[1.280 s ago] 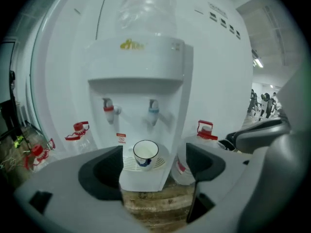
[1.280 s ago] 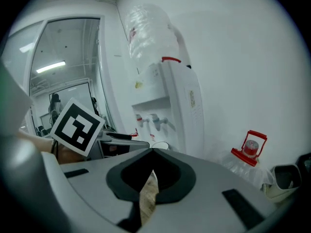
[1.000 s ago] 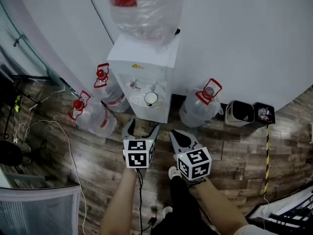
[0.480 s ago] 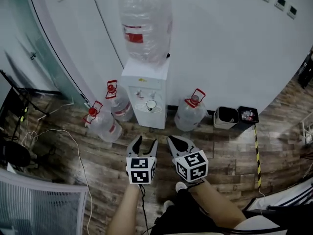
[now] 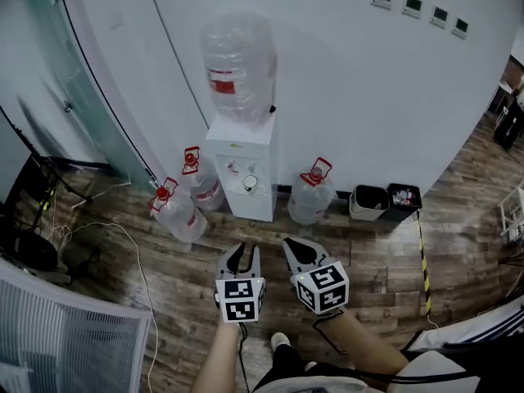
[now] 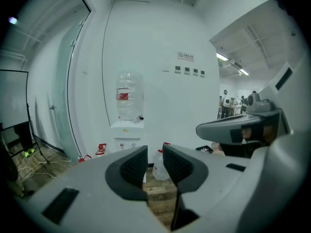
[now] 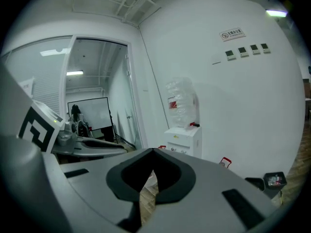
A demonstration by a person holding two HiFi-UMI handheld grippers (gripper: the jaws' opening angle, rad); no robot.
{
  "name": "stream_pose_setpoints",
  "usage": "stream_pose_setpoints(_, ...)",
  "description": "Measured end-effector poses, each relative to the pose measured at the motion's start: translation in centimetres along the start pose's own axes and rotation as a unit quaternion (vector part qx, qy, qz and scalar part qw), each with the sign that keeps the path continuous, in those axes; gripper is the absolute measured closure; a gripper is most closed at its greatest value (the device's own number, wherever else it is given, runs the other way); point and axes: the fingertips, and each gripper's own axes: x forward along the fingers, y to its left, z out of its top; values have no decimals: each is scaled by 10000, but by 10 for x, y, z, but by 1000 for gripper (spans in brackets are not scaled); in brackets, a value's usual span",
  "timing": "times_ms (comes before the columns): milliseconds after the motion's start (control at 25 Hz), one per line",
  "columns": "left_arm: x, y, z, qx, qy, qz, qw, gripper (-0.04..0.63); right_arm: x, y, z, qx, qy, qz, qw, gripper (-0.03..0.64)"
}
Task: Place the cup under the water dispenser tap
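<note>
**Head view: left gripper [image 5: 240, 252] and right gripper [image 5: 295, 246] empty, cup [image 5: 250, 184] ahead at the water dispenser [image 5: 241, 158]**

The left gripper's jaws stand a narrow gap apart, having just been closing, with nothing between them. Just to its right, the right gripper's jaws meet at the tips and hold nothing. Ahead of both, across the wooden floor [image 5: 377, 244], the white water dispenser stands against the wall. The cup sits in its recess under the taps. Beyond the right gripper a water jug [image 5: 311, 199] stands beside the dispenser, and two bins [image 5: 368, 201] sit farther right.
</note>
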Motion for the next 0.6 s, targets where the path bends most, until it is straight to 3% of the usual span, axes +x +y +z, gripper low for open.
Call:
stream_pose_setpoints(280, -76, -46, 4, -75, -257, 288, 9992, 520, -85, 22, -3, -55, -208, 173, 9996, 597)
stream_pose_setpoints(600, -155, -112, -23, -72, -345, 484, 9982, 545, -183, 42, -20, -66, -401, 344, 9986, 597)
